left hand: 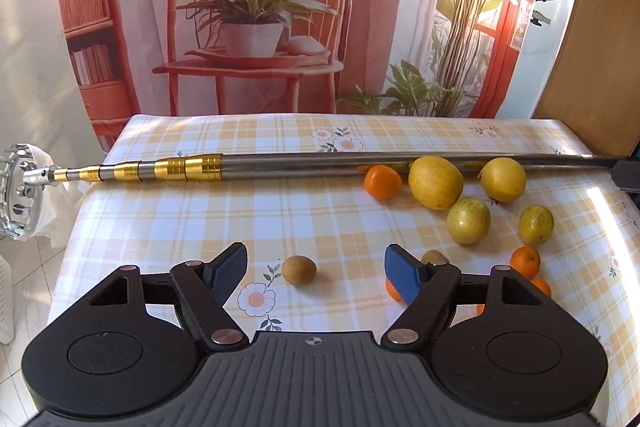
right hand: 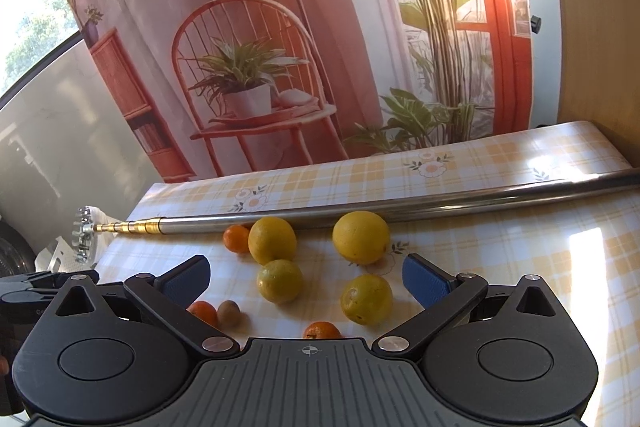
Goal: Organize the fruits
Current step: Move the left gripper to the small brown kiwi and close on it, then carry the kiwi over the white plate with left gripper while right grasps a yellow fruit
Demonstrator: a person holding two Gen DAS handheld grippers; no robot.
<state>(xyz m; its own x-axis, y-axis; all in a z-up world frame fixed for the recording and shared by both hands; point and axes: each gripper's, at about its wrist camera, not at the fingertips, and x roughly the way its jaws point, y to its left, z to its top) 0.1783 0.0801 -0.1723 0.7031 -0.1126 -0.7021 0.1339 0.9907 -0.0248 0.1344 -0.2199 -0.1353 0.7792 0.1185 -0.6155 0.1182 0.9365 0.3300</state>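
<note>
Kiwi (left hand: 299,269) between open left tool (left hand: 316,275) fingers, untouched

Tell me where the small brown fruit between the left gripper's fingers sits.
In the left wrist view, the brown fruit lies on the tablecloth, left of the oranges and lemons.

A long shiny metal pole (left hand: 360,163) lies across the middle of the frame, on a surface (left hand: 200,227) covered with a yellow and white checked cloth with little flowers. At the left end the pole gets thinner and has gold rings (left hand: 172,169). Its silver round head (left hand: 16,187) sticks out past the left edge of the surface. Behind, filling the top of the frame, hangs a big picture cloth (right hand: 280,47) showing a red chair, a potted plant and a lamp. A wooden panel (right hand: 592,27) stands at the upper right.
</note>
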